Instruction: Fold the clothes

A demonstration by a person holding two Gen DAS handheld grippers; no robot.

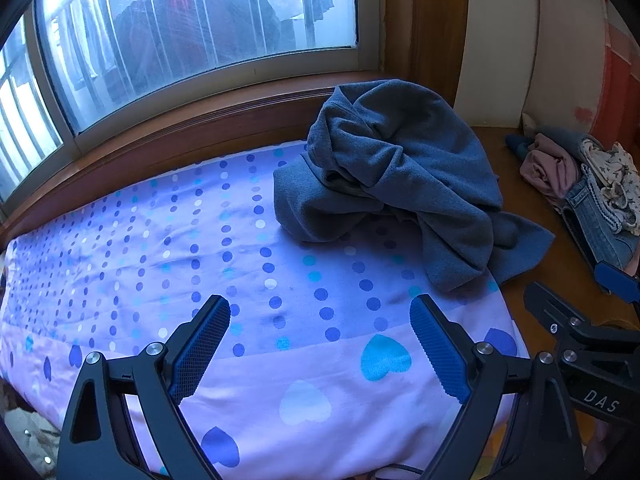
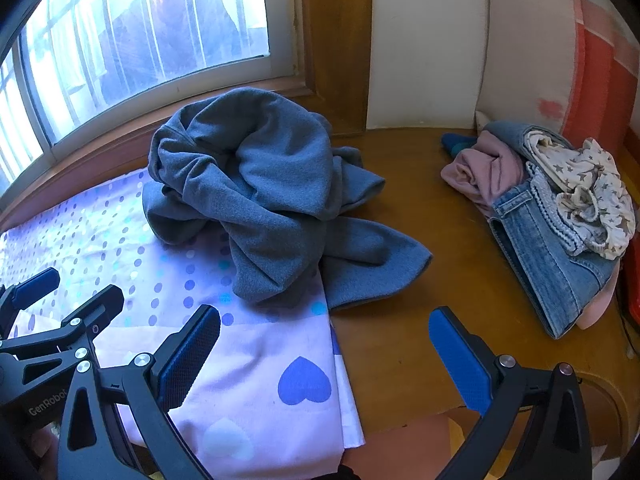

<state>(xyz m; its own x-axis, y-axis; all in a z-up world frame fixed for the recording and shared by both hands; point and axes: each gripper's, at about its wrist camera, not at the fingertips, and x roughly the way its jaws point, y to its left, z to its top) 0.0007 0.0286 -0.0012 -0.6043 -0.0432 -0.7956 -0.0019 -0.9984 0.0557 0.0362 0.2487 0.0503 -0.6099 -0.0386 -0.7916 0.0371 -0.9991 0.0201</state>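
Observation:
A crumpled grey-blue fleece garment (image 1: 400, 176) lies in a heap at the far right of the lilac dotted sheet (image 1: 160, 248); part of it spills onto the wooden tabletop (image 2: 400, 248). The same garment (image 2: 264, 192) fills the middle of the right wrist view. My left gripper (image 1: 320, 320) hovers open over the sheet, short of the heap, with nothing between its fingers. My right gripper (image 2: 324, 332) is open too, over the sheet's right edge and the bare wood, just in front of the garment's trailing flap. The right gripper's body (image 1: 580, 332) shows at the right edge of the left wrist view.
A pile of other clothes (image 2: 552, 216) with folded jeans, a pink piece and a star-print piece sits on the wood at the right, by a white and red cushion (image 2: 560, 60). A window with a wooden sill (image 1: 180, 128) runs along the back.

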